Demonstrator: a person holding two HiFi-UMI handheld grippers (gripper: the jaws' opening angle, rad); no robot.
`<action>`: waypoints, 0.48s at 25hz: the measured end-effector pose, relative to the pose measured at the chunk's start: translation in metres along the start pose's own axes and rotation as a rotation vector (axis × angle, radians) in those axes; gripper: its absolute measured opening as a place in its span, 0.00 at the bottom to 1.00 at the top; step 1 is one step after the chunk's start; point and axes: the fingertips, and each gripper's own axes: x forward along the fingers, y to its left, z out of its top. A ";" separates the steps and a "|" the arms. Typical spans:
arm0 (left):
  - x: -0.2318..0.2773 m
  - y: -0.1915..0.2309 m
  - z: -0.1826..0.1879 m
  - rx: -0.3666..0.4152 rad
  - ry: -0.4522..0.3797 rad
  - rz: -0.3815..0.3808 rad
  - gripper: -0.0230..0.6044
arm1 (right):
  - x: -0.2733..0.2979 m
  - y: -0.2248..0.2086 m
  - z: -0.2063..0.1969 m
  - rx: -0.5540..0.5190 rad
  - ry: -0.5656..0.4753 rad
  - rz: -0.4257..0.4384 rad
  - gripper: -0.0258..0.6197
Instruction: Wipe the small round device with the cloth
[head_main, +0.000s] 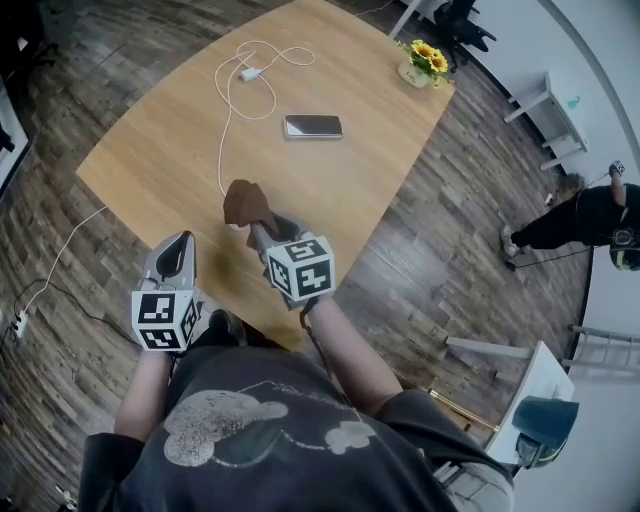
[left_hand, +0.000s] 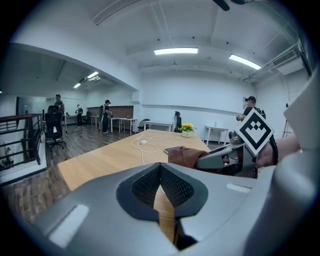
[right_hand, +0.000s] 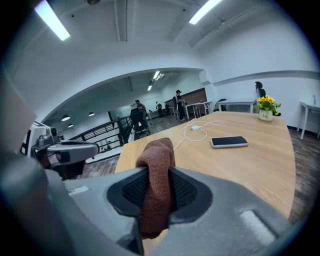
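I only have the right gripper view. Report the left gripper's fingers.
Observer: In its own view, the left gripper has its fingers tip to tip, with nothing between them.
Operator: Place both grippers against the table.
Observer: In the head view, the left gripper's tip is about at the near edge of the table. The right gripper holds the cloth further in, over the wood.
Operator: Check the floor on my right.
Observer: A person stands there, well apart from the table.
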 end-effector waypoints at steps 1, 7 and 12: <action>0.001 0.001 0.001 0.001 0.000 -0.004 0.07 | 0.002 0.001 -0.002 0.001 0.012 -0.001 0.16; 0.001 0.006 0.004 0.005 0.000 -0.036 0.07 | 0.009 0.018 -0.023 -0.008 0.086 0.021 0.17; -0.002 0.018 -0.001 -0.007 0.010 -0.038 0.07 | 0.013 0.030 -0.035 0.009 0.121 0.034 0.17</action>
